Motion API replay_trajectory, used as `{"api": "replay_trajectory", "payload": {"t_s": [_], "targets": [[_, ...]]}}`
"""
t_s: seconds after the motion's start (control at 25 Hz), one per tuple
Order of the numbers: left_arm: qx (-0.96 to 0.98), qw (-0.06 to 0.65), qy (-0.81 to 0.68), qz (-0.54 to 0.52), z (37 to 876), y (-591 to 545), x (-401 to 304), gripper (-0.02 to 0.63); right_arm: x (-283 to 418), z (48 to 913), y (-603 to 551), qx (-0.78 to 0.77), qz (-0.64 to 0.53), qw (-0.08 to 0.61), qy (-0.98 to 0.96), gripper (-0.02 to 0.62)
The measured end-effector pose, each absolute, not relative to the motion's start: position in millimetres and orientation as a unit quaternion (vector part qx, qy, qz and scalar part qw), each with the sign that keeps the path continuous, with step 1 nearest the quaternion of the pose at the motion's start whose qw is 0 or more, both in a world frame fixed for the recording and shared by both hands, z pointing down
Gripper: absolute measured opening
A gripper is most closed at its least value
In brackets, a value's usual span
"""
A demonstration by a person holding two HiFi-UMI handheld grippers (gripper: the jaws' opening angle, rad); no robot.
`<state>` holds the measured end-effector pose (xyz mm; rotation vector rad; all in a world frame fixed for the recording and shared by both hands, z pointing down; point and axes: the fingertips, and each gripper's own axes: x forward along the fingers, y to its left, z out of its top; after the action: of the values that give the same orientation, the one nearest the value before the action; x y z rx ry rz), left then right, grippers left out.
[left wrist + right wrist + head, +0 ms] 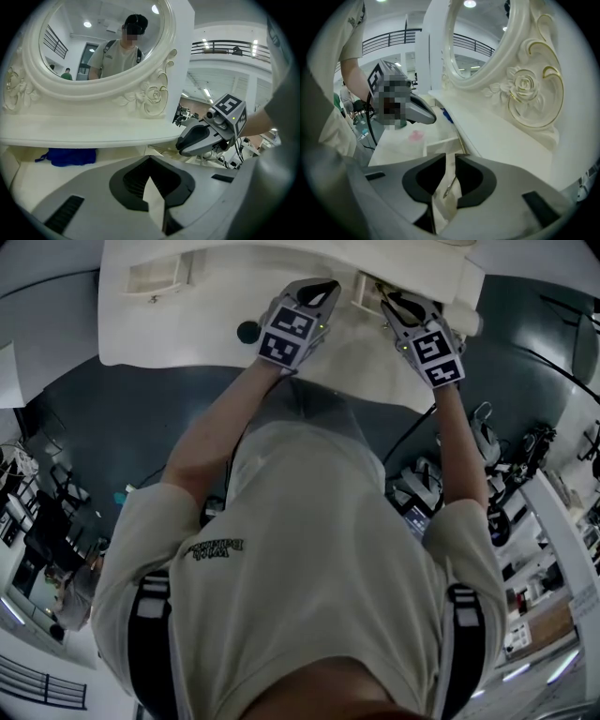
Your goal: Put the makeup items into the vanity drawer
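1. Torso in a cream T-shirt [309,549] with dark straps fills the lower head view and hides whatever lies beneath it. Both forearms reach up-frame to a white vanity table [169,338].
2. On the left gripper [150,161] the jaws meet at their tips with nothing gripped. A pale wedge shows behind the tips, and what it is cannot be told.
3. On the right gripper [448,160] the jaws stand a narrow slot apart. A thin metallic sliver [449,183] shows in that slot. Its kind is unclear, and no pad visibly presses it.
4. Just past that slot sits the corner of an open cream drawer with a gold edge [440,145]. The gripper's body covers most of its inside.
5. The 2 grippers hang side by side over the tabletop's right half, near each other but apart.
6. A pink smudge [416,136] lies on the pale surface beside the drawer, too blurred to name.
7. A small dark round item [247,331] sits just left of the left gripper, near the table's front edge. The tabletop to its left is bare.
8. A blue soft-looking thing [65,156] lies in the recess under the shelf, its top cut off by the shelf's edge.
9. Farthest back stands an oval mirror in a carved cream rose frame [145,96]. It is cropped by both gripper views and reflects the person.
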<state>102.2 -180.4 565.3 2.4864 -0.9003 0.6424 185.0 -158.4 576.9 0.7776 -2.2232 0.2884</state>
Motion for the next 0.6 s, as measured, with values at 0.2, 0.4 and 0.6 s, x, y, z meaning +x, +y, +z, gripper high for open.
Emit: {"api": "replay_trajectory", "payload": {"t_s": [0.2, 0.4, 0.6], "targets": [[0.892, 0.211, -0.325, 0.233, 567.7, -178.1, 98.6, 0.014, 184.9, 574.6, -157.9, 0.314, 0.113, 0.368, -0.868, 0.067], [0.892, 0.21, -0.326, 0.232, 565.4, -174.8, 93.9, 0.014, 182.4, 570.7, -157.3, 0.324, 0.118, 0.36, -0.867, 0.066], [0.895, 0.2, -0.331, 0.222, 553.0, -175.8, 91.2, 0.014, 176.8, 560.2, -155.8, 0.332, 0.123, 0.343, -0.87, 0.061]]}}
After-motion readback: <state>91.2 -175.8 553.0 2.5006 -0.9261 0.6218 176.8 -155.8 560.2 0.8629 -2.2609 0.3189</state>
